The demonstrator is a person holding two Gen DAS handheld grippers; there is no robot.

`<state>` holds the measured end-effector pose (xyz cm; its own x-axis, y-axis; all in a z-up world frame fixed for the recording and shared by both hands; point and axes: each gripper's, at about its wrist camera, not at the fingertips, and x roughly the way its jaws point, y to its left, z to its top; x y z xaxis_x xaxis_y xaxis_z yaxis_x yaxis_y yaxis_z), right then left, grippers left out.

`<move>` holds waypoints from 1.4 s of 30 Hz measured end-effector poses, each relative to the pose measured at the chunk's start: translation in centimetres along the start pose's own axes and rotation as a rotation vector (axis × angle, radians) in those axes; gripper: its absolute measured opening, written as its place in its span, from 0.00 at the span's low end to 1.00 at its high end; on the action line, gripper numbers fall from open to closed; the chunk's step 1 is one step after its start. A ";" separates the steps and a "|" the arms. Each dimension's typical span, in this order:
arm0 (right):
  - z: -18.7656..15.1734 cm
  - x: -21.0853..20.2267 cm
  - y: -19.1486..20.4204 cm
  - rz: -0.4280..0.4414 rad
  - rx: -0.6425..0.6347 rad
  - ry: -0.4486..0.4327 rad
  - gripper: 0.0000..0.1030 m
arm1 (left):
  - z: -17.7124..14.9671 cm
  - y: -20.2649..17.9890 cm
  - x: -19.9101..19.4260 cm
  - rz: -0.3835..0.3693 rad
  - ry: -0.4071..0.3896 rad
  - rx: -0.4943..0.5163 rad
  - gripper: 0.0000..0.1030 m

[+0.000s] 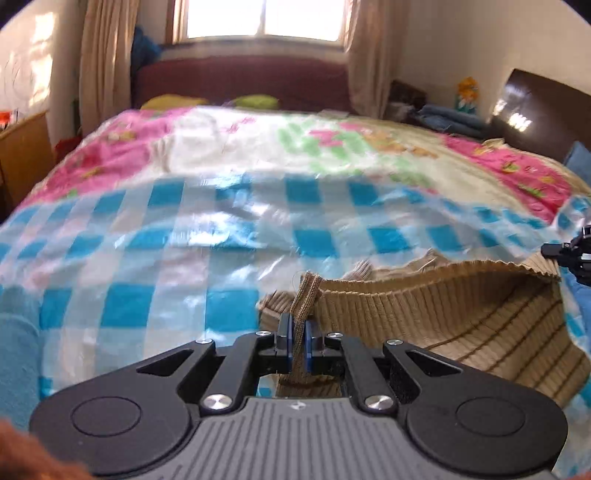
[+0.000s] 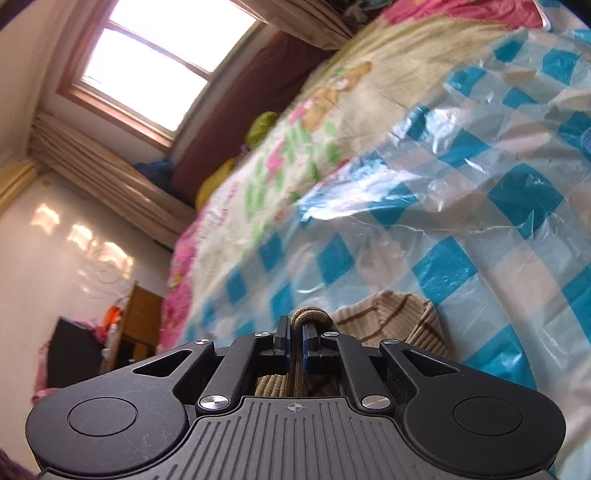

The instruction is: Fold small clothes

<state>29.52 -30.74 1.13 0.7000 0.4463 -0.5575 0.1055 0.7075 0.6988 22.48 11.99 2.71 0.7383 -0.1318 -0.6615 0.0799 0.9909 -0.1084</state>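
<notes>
A small tan ribbed knit garment with thin brown stripes (image 1: 461, 317) hangs stretched above the bed between my two grippers. My left gripper (image 1: 298, 334) is shut on one corner of its ribbed hem, which sticks up between the blue pads. The right gripper shows at the right edge of the left wrist view (image 1: 569, 254), holding the far corner. In the right wrist view my right gripper (image 2: 295, 339) is shut on a bunched fold of the same garment (image 2: 391, 325), which trails off to the right below it.
A blue-and-white checked plastic sheet (image 1: 221, 236) covers the near part of the bed, over a pink and green floral quilt (image 1: 332, 144). A window (image 1: 262, 18) with curtains is behind. A wooden cabinet (image 1: 22, 155) stands left, a dark headboard (image 1: 546, 110) right.
</notes>
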 end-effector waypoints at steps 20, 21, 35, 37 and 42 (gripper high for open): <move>-5.0 -1.1 -1.2 -0.131 -0.247 0.111 0.42 | -4.8 0.8 -4.1 0.015 0.016 -0.195 0.23; -5.9 -1.2 -1.1 -0.140 -0.276 0.125 0.42 | -5.5 0.4 -4.9 0.003 0.010 -0.197 0.25; -7.3 -2.8 -2.6 -0.307 -0.360 0.114 0.07 | -10.1 -1.9 -3.7 0.043 0.108 -0.168 0.26; -7.3 -2.4 -3.0 -0.319 -0.337 0.118 0.07 | -10.3 -2.1 -3.0 0.062 0.134 -0.148 0.26; -7.6 -2.2 -2.1 -0.327 -0.391 0.111 0.17 | -10.5 -2.1 -3.4 0.064 0.130 -0.165 0.26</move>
<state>22.34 -29.03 -2.50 0.5931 0.2077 -0.7779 0.0195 0.9622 0.2718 12.74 10.09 -2.63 0.6452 -0.0814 -0.7597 -0.0834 0.9809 -0.1759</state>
